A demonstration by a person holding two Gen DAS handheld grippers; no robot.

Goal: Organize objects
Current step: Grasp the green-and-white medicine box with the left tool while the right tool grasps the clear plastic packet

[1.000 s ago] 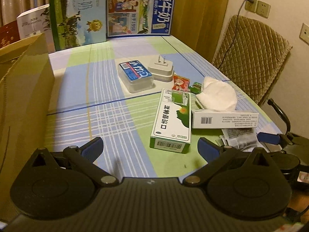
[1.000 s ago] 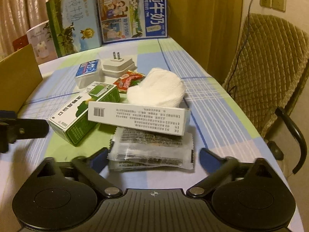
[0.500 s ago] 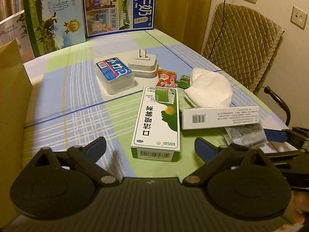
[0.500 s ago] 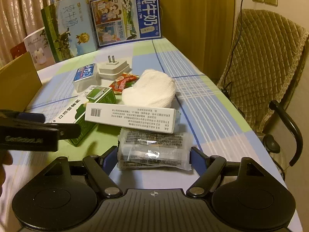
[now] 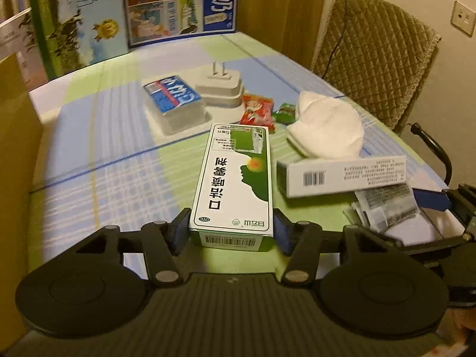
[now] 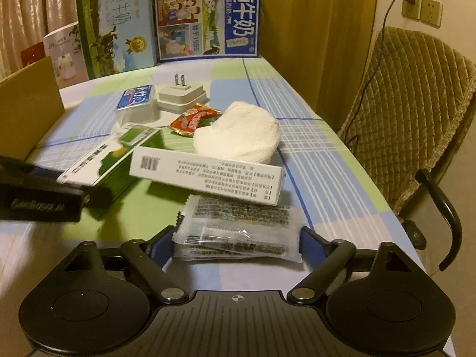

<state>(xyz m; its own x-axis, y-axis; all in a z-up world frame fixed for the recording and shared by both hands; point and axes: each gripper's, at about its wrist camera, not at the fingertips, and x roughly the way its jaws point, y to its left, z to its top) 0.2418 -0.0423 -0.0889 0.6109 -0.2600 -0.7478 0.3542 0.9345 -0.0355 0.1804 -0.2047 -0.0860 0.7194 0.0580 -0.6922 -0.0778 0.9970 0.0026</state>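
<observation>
My left gripper (image 5: 231, 233) is shut on the near end of the green-and-white medicine box (image 5: 235, 178), which lies on the checked tablecloth. My right gripper (image 6: 236, 248) has its blue pads against both ends of a stack of clear sachet packets (image 6: 238, 232). A long white box (image 6: 205, 175) rests partly on the packets and against a white cloth bundle (image 6: 241, 136). The left gripper also shows at the left of the right wrist view (image 6: 38, 193).
A blue-lidded clear case (image 5: 174, 104), a white plug adapter (image 5: 221, 87) and red and green snack packets (image 5: 257, 110) lie farther back. A cardboard box wall (image 5: 15, 163) stands at left. Milk cartons (image 6: 208, 20) line the far edge. A quilted chair (image 6: 416, 104) is at right.
Both grippers moved forward and closed: the left onto the green-and-white box, the right around the sachet packets. Both were open and short of these objects a second ago.
</observation>
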